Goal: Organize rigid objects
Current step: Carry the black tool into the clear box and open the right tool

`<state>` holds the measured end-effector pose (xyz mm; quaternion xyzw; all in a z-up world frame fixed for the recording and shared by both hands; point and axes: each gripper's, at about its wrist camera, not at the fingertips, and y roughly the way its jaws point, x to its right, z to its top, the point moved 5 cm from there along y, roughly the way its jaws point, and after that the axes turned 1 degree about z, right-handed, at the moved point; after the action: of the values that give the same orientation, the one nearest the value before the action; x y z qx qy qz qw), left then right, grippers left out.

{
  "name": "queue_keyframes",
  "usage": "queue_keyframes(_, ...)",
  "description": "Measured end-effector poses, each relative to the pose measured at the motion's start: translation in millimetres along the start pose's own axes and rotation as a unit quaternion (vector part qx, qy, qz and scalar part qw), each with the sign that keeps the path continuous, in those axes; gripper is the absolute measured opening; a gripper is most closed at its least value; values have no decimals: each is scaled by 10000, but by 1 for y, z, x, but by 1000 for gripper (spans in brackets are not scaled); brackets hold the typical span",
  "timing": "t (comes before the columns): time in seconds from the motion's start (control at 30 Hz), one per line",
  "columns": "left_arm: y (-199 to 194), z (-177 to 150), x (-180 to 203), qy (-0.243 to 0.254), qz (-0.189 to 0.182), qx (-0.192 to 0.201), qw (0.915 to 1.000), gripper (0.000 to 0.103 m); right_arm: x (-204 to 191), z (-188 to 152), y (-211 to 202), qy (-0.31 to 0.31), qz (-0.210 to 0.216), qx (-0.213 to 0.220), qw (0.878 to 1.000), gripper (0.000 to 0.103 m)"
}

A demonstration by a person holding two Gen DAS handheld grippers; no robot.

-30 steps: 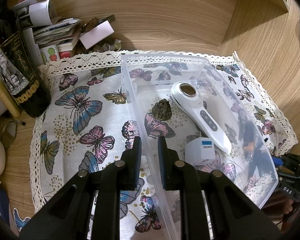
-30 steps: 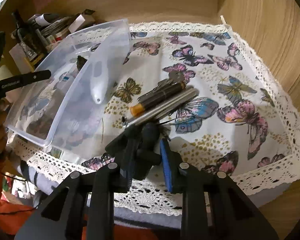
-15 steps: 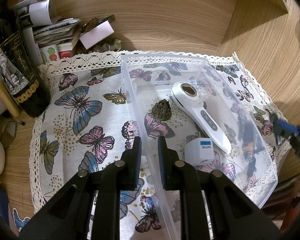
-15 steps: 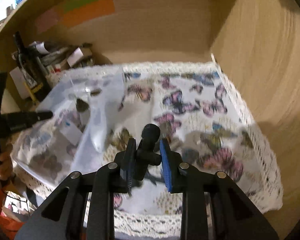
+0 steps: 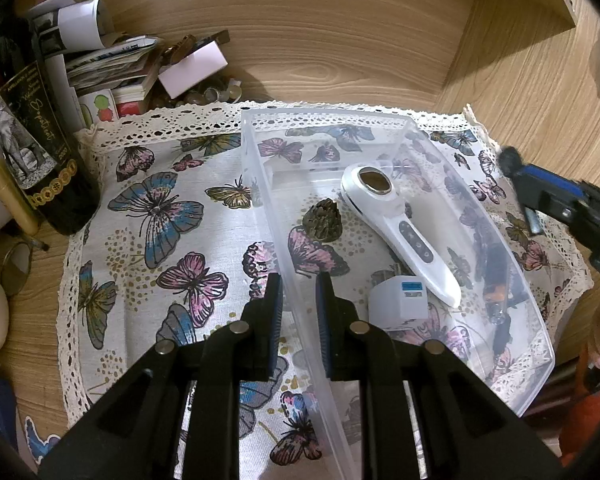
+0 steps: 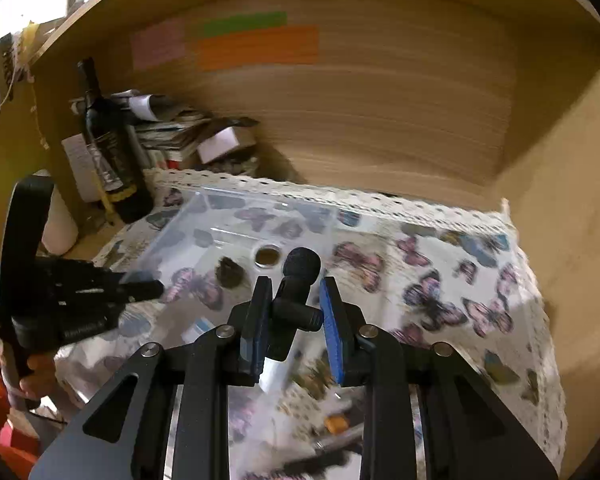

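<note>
A clear plastic bin (image 5: 512, 392) sits on the butterfly cloth (image 5: 160, 216). Inside lie a white handheld device (image 5: 396, 224), a small pinecone-like piece (image 5: 322, 220) and a white plug adapter (image 5: 398, 300). My left gripper (image 5: 298, 312) is shut on the bin's left wall near its front. My right gripper (image 6: 292, 312) is shut on a small black microphone (image 6: 296, 284) and holds it in the air above the bin (image 6: 204, 216); it shows at the right of the left wrist view (image 5: 540, 188).
A dark wine bottle (image 5: 28, 140), stacked papers and small boxes (image 5: 140, 68) crowd the back left corner. Wooden walls close the back and right. Pens and a dark tube (image 6: 336, 436) lie on the cloth beside the bin. A round mirror (image 5: 16, 268) lies at the left.
My right gripper lifted the microphone off the cloth and carried it up and left, over the bin. The left gripper stayed clamped on the bin wall.
</note>
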<state>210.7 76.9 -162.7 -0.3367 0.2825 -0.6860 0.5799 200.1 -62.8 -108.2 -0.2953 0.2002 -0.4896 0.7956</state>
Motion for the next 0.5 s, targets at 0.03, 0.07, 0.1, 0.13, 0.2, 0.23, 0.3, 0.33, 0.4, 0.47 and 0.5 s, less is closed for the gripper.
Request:
queue_keyframes(0.03, 0, -1, 1, 5, 1, 2, 10000, 16, -4, 2, 4, -52, 58, -45, 10000, 23)
queue_keyframes(0.07, -1, -1, 2, 10, 3, 3, 10000, 16, -7, 3, 7, -101, 94, -81, 9999, 23)
queue_keyframes(0.1, -1, -1, 2, 12, 4, 4, 10000, 16, -12, 6, 14, -191, 155, -152, 9996, 23)
queue_keyframes(0.13, -1, -1, 2, 9, 1, 3, 10000, 16, -15, 7, 19, -244, 188, -205, 9993, 23)
queue_keyframes(0.2, -1, -1, 3, 6, 0, 4, 10000, 16, -22, 9, 31, -355, 299, -378, 9982, 23)
queue_keyframes(0.23, -1, -1, 2, 9, 3, 5, 10000, 16, -25, 8, 36, -388, 357, -456, 9976, 23)
queue_keyframes(0.3, -1, -1, 2, 4, 0, 4, 10000, 16, -30, 7, 46, -433, 448, -630, 9961, 23)
queue_keyframes(0.33, -1, -1, 2, 1, -3, 4, 10000, 16, -33, 5, 53, -485, 482, -727, 9950, 23)
queue_keyframes(0.4, -1, -2, 3, -4, -11, 8, 10000, 16, -36, 4, 58, -553, 475, -806, 9941, 23)
queue_keyframes(0.47, -1, -2, 3, 0, -9, 6, 10000, 16, -39, 3, 64, -662, 459, -908, 9926, 23)
queue_keyframes(0.5, -1, -2, 3, 0, -8, 4, 10000, 16, -39, 3, 66, -699, 416, -938, 9923, 23)
